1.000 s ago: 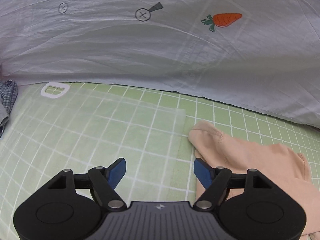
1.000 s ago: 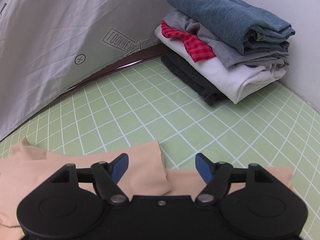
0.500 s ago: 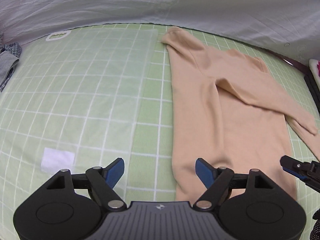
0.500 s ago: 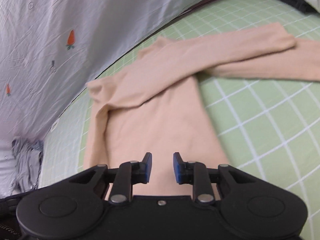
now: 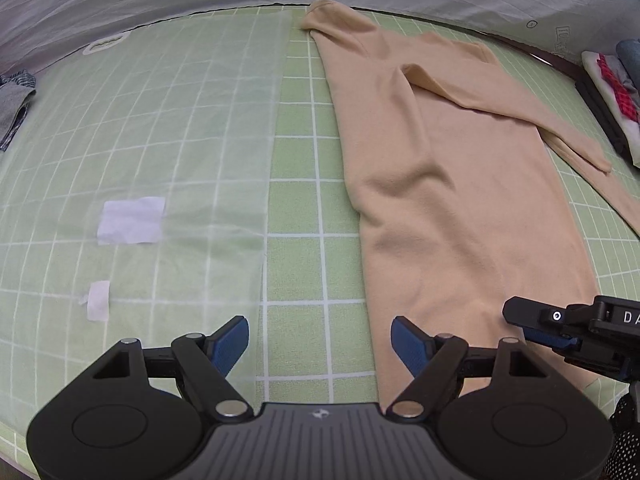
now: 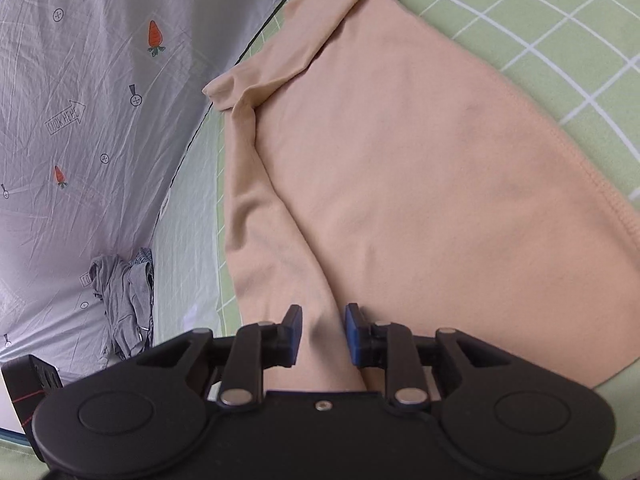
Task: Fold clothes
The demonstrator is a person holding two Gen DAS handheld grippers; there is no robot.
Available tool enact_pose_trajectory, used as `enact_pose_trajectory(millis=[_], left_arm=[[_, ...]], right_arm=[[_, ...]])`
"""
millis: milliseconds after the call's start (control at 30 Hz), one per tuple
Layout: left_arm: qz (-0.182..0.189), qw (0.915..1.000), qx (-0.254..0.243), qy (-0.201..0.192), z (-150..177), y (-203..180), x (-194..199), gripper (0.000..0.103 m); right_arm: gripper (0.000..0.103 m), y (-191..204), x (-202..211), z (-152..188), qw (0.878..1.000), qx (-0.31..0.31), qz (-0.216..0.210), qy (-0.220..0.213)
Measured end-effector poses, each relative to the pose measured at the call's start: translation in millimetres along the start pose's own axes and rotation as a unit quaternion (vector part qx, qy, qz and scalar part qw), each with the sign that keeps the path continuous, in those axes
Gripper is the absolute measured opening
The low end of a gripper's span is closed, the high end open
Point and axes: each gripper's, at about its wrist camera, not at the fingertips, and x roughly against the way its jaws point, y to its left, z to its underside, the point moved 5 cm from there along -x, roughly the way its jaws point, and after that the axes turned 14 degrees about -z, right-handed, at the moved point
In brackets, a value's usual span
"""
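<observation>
My left tongs gape over the mat, my right tongs narrowed around the peach top, beside a "LOOK HERE" sheet.

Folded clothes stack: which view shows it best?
The left wrist view, though only partly: the stack sits cut off at the right edge, showing red checked, white and dark layers. The right wrist view does not show it, only the peach top and crumpled grey clothes.
</observation>
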Motion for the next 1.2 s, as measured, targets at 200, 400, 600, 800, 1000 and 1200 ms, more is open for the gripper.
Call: enact_pose_trajectory(millis=[200,400,600,800,1000,1200], left_arm=[[0.006,1.0,0.004,-0.004,3,4,5,0.079],[0.014,0.9999,-0.002,-0.006,6,-1,7,0.079],[0.008,0.9998,-0.018,0.0,13,-10,3,0.079],[-0.001,0.9996,-0.028,-0.009,10,-18,3,0.079],[-0.03,0.9983,-0.037,-0.032,-2,-30,0,0.079],[-0.056,0.9962,-0.033,-0.057,-35,-46,-8,0.079]], right_arm=[[0.003,4,0,15,1.0,0.011,0.01,0.022],[0.003,19,34,19,0.998,-0.013,-0.053,-0.014],[0.004,0,32,28,0.999,-0.008,0.039,-0.005],[0.04,8,47,20,0.996,0.034,0.076,-0.031],[0.057,15,63,-3,0.987,0.086,0.121,-0.066],[0.069,3,78,-30,0.98,0.102,0.149,-0.079]])
